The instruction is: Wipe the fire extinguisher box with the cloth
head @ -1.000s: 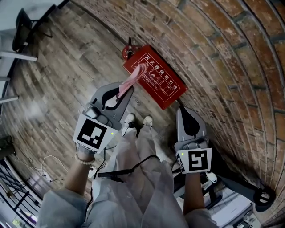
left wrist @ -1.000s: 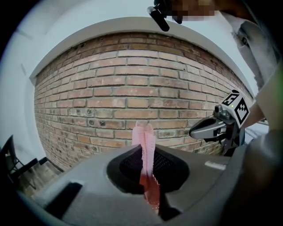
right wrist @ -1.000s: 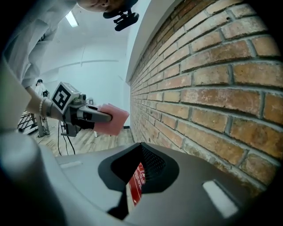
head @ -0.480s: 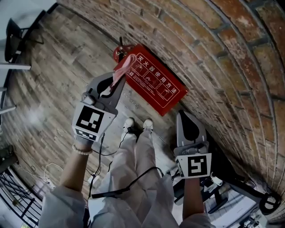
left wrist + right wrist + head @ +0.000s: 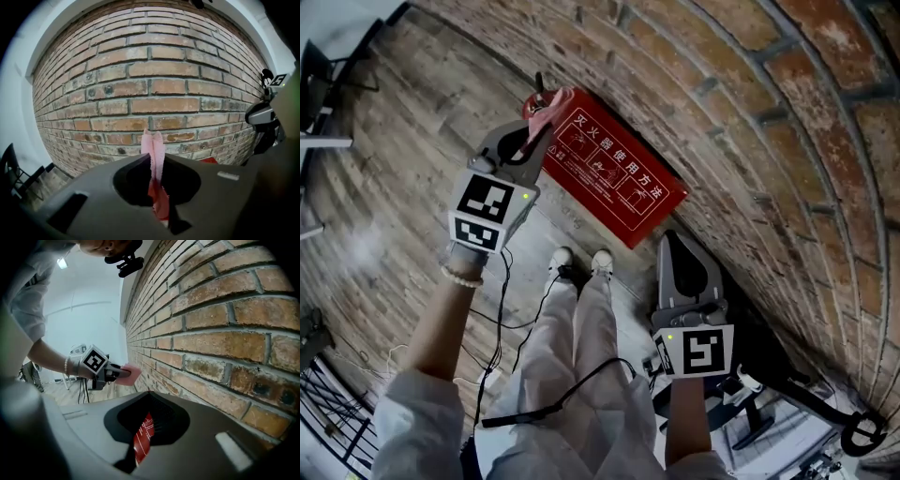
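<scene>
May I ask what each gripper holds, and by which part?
Left gripper: the pink cloth, pinched at a bunched fold, its end poking past the tips. Right gripper: nothing, jaws shut.

Red, flat, rectangular fire extinguisher box point(image 5: 614, 173), upright on the wooden floor point(image 5: 403, 159) against the brick wall point(image 5: 750, 103). White panel of Chinese characters and small pictograms across the front face. Seen steeply from above, long side running along the wall's foot. Pink cloth point(image 5: 549, 111), folded into a narrow strip, pinched between the closed jaws of the left gripper point(image 5: 539, 131), the free end sticking out past the tips. Held at the box's far left top corner; contact with the red surface not clear.
</scene>
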A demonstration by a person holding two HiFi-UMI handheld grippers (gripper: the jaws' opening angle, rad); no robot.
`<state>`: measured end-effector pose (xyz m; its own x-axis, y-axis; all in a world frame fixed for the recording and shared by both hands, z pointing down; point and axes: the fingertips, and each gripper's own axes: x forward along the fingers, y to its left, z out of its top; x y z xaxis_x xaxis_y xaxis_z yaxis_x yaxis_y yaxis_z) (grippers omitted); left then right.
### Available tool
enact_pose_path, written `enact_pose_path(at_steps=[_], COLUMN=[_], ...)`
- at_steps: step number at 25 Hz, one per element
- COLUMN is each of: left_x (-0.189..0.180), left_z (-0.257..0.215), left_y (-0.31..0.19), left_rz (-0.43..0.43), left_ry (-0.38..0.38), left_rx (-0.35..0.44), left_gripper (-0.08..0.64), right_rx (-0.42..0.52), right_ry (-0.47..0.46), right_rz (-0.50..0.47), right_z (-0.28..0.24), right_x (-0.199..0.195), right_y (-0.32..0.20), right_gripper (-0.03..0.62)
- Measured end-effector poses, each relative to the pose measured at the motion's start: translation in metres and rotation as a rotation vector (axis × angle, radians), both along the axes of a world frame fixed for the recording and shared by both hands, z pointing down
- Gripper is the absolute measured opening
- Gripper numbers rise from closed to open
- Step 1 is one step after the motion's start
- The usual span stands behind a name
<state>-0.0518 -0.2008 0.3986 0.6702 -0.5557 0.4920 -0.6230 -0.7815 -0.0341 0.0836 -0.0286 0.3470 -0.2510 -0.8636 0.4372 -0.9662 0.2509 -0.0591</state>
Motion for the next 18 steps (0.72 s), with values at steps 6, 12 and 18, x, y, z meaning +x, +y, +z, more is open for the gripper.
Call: enact_pose_path(at_steps=[6, 12, 18], left_x=[0.015, 0.02, 0.018], left_z=[0.035, 0.073, 0.112], left_y=[-0.021, -0.046, -0.069], left_rz=[0.002, -0.002, -0.013], left_ry=[-0.03, -0.107, -0.219], left_rx=[-0.052, -0.075, -0.101], left_gripper=[0.011, 0.009, 0.009], right_rx=[-0.012, -0.03, -0.043], right_ry=[-0.001, 0.002, 0.001], right_rz=[-0.001, 0.005, 0.007], right_z=[0.012, 0.025, 0.036], right_x=[0.006, 0.013, 0.015], right_y=[-0.002, 0.0, -0.003], right_gripper=[0.008, 0.008, 0.008])
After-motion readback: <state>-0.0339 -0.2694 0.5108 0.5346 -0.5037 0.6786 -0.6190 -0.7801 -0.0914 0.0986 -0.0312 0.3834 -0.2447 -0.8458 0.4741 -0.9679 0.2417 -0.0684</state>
